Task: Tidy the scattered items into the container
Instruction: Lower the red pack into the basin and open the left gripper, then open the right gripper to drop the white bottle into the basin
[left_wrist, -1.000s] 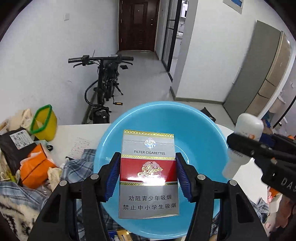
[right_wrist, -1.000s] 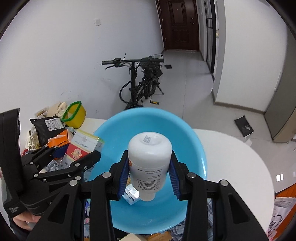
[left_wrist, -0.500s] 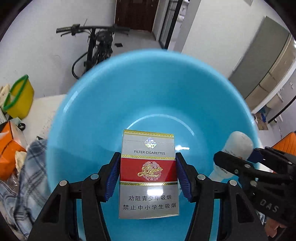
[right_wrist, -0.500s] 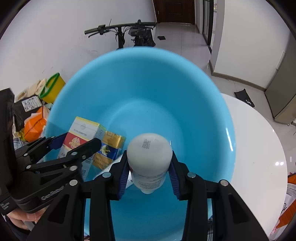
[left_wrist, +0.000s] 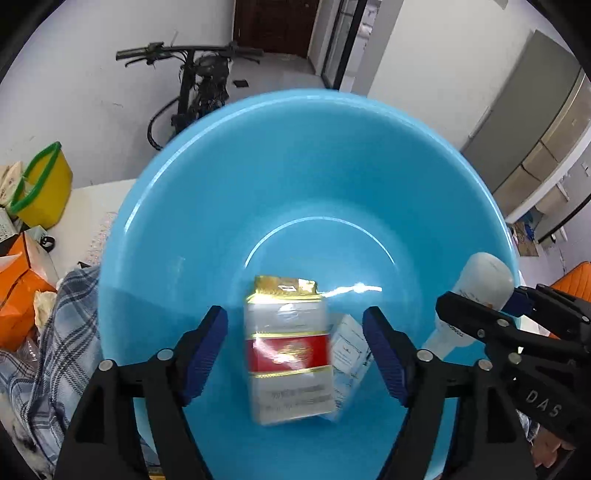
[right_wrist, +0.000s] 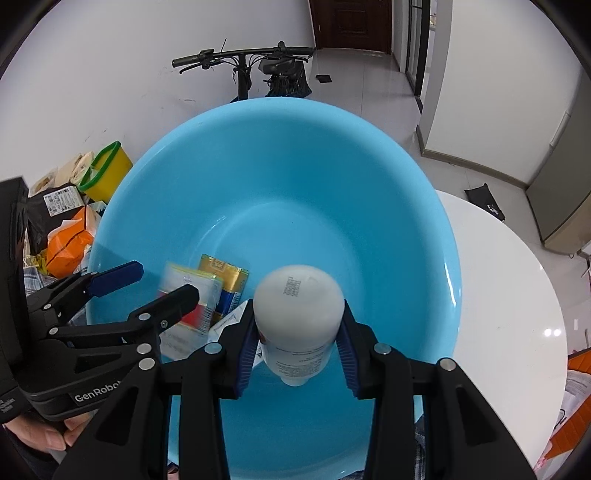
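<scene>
**Pack dropping into the basin, bottle next**

Left wrist view. Looks straight down into the blue basin (left_wrist: 295, 166). Left gripper (left_wrist: 295, 314) with jaws spread wide, gripping nothing. Between the blue pads (left_wrist: 207, 347), clear of both, the cigarette pack (left_wrist: 290, 354), motion-blurred, low in the basin; probably caught mid-drop or just landing. Under its far end, a gold-topped box (left_wrist: 284, 286); at its right, touching or nearly so, a small white packet (left_wrist: 349, 350). At the right edge, the right gripper (left_wrist: 480, 299) seen from the side, with the white bottle (left_wrist: 480, 284) over the basin's right rim. Cannot tell from here how firmly the bottle sits. Outside the basin at left, plaid cloth (left_wrist: 62, 332) and an orange packet (left_wrist: 22, 280), likely waiting their turn.

Right wrist view. Settles the grip: right gripper (right_wrist: 298, 314) closed on the white bottle (right_wrist: 299, 295), both pads pressed against its sides, printed base pointing ahead, narrow end hanging lower, over the near part of the blue basin (right_wrist: 295, 147). At left, the left gripper (right_wrist: 164, 280) from the side, jaws parted, the cigarette pack (right_wrist: 188, 295) blurred beyond them and lying beside the gold-topped box (right_wrist: 223, 271). Also shows, as the other view barely does, the white table (right_wrist: 517, 295) bare to the right of the basin.

Step in hand, by judgement: depositing, one item per gripper. Next: open the right jaws with the bottle low over free basin floor, right of the pack, so it neither rolls out nor strikes the left fingers; then lift the left gripper away toward the clutter at left.
</scene>
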